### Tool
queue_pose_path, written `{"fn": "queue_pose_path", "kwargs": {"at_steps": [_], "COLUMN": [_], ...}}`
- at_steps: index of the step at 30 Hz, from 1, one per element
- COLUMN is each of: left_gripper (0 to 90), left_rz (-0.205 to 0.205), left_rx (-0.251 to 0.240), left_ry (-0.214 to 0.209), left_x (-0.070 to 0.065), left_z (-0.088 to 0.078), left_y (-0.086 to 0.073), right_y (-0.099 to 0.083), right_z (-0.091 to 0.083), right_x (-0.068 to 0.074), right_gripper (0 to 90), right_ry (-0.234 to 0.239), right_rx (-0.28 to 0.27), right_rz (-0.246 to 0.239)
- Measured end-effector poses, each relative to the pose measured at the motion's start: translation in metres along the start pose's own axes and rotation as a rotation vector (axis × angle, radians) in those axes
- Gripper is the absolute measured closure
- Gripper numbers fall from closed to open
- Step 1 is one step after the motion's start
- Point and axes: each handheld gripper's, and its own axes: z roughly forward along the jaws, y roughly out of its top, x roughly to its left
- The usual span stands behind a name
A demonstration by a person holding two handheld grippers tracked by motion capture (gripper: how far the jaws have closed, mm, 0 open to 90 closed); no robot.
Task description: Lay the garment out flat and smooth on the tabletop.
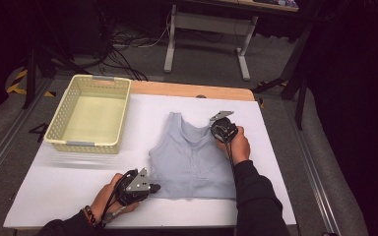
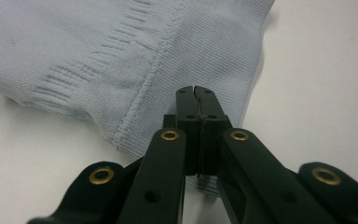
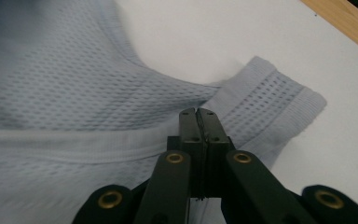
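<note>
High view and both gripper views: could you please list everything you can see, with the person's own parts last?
Tank top: one, pale grey-blue, flat on the white sheet, mid-table.
Basket: one, pale yellow, far left of the sheet.
White sheet: one, covering the table.
Wooden table edge: one, tan, along the far side.
Desk legs: white, on the floor behind.
Left gripper: black, jaws shut, at the top's lower left hem.
Right gripper: black, jaws shut, at the right shoulder strap.

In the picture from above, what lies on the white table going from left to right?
Yellow basket → left gripper at the garment's bottom corner → pale blue tank top → right gripper at the top's shoulder strap, all on the white table.
</note>
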Motion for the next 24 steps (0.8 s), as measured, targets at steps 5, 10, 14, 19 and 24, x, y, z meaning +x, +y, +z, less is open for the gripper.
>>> {"fn": "queue_pose_path", "kwargs": {"at_steps": [5, 10, 14, 19, 24], "left_gripper": [90.0, 90.0, 90.0, 90.0, 90.0], "left_rz": [0.004, -0.004, 0.010, 0.010, 0.026], "left_rx": [-0.005, -0.003, -0.007, -0.008, -0.008], "left_ry": [0.001, -0.001, 0.006, 0.005, 0.016], "left_x": [0.000, 0.000, -0.001, -0.001, -0.002], "left_z": [0.001, 0.001, 0.001, 0.001, 0.001], "left_y": [0.000, 0.000, 0.000, 0.000, 0.000], "right_y": [0.003, 0.008, 0.011, 0.009, 0.003], "right_z": [0.010, 0.017, 0.017, 0.008, -0.009], "right_x": [-0.012, -0.018, -0.019, -0.020, -0.018], "right_gripper": [89.9, 89.8, 90.0, 90.0, 89.0], "right_ry": [-0.010, -0.056, -0.069, -0.061, -0.022], "right_rx": [-0.004, 0.005, 0.022, -0.034, -0.111], "right_rz": [0.036, 0.052, 0.040, 0.086, 0.134]}}
